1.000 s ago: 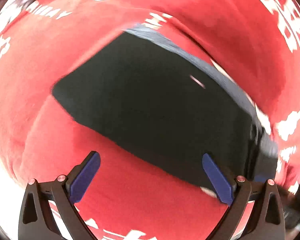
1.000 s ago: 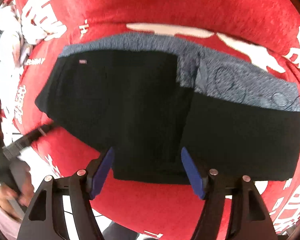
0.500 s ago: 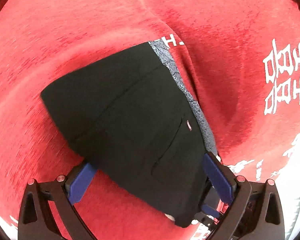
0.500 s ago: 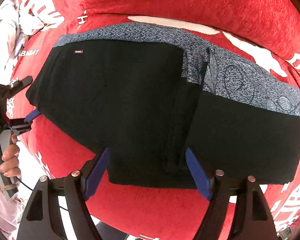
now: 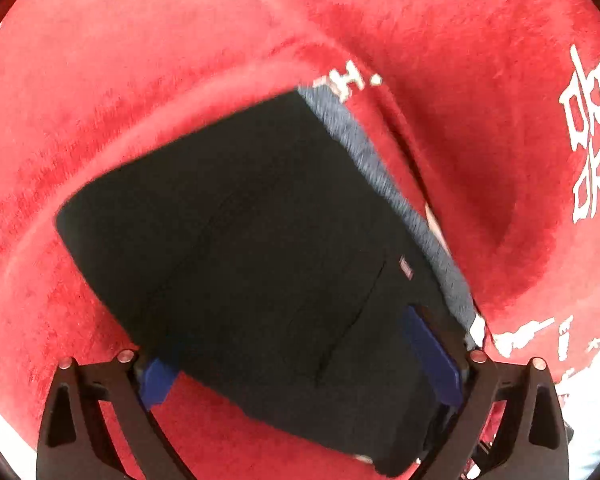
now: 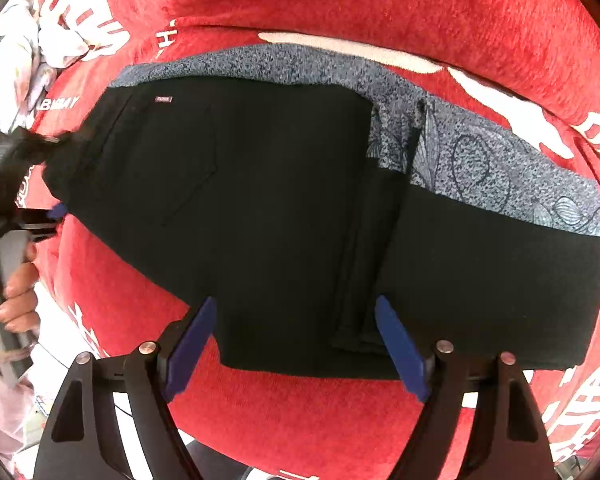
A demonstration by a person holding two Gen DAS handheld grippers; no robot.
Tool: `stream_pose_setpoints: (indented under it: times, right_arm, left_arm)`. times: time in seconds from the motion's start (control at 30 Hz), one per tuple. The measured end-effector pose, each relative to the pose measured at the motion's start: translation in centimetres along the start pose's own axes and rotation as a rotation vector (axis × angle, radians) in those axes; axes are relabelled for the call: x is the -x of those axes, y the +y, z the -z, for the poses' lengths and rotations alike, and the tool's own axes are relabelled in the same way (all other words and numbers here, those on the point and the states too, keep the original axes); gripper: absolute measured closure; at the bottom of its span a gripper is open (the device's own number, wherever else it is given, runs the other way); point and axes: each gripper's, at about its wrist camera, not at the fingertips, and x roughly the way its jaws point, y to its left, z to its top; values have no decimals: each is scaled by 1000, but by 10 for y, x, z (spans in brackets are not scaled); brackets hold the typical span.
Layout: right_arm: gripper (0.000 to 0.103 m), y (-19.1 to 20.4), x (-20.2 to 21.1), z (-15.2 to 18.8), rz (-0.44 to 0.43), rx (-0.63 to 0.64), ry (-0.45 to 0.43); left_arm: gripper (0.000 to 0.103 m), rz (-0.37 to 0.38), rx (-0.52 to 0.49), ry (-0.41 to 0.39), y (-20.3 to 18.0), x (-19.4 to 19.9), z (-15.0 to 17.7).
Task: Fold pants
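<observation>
One pair of black folded pants (image 6: 284, 216) on a red plush cloth with white lettering (image 6: 340, 0), two grippers over it.
The left gripper (image 5: 300, 364), its jaws just closing, straddles the pants' end, pads not visibly pressing; the right gripper (image 6: 296, 348) stands open, jaws just widening, over the near hem. A patterned grey-blue fabric (image 6: 480, 152) lies partly hidden beneath; a hand (image 6: 16, 296) is cut off.

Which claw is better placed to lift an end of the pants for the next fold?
Probably left. The left claw has just been closing and straddles the end of the black pants. The right claw, open, only frames their near edge at mid-length.
</observation>
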Motion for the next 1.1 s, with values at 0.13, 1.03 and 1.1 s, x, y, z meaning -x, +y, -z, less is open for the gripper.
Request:
stream_pose_setpoints:
  times: [0.13, 1.03, 1.1]
  right_arm:
    - [18, -1, 25, -10, -17, 16, -72]
    - [83, 195, -40, -182, -400, 330, 314]
    - [83, 182, -33, -180, -437, 300, 279]
  left_arm:
    - [55, -213, -137, -44, -17, 1, 6]
    - [62, -595, -980, -324, -109, -5, 102]
    - [62, -576, -990, -343, -120, 2, 107]
